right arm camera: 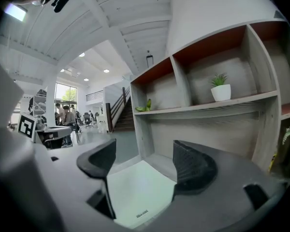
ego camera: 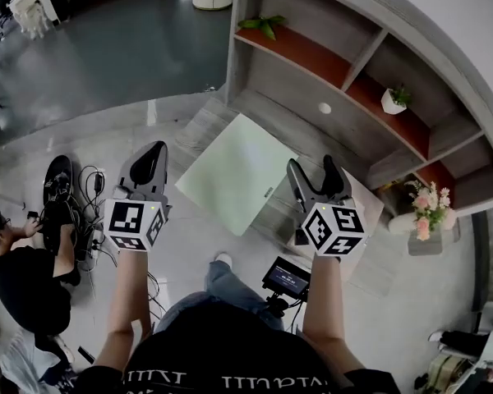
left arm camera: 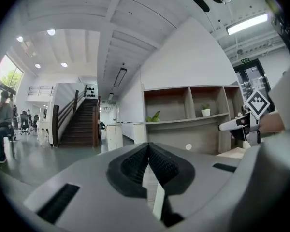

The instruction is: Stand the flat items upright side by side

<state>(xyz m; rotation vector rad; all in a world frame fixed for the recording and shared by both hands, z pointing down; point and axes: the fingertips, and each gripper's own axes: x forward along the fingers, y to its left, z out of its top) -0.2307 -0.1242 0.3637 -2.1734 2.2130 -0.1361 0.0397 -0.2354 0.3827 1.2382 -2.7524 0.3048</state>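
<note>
Hovering with both claws well above the pale green board [ego camera: 238, 175], touching nothing. Lying flat on the low wood-grained surface [ego camera: 199, 130] at the foot of the shelf unit [ego camera: 329, 76], and not yet stood upright. Keeping the left claw [ego camera: 152, 156] pressed together on nothing; holding the right claw [ego camera: 312, 167] spread wide and empty, with only the board showing far beyond the gap.

Probably awkward to lift: flush against the surface, with little edge for a pad to get under. Risks skating the board sideways or scraping over it instead of raising it. Needs the left claw spread before any pinch, or merely shoves. Once tipped up, could fall back flat without a wall or a second claw as a prop. Could also strike the shelf unit if swung up carelessly.

Hard to say whether more flat items exist: only one in sight, any others out of frame or absent. Cannot judge thickness, stiffness or material. Cannot read the small dark mark near one edge. Hides part of the near right edge behind the right claw in the head view.
</note>
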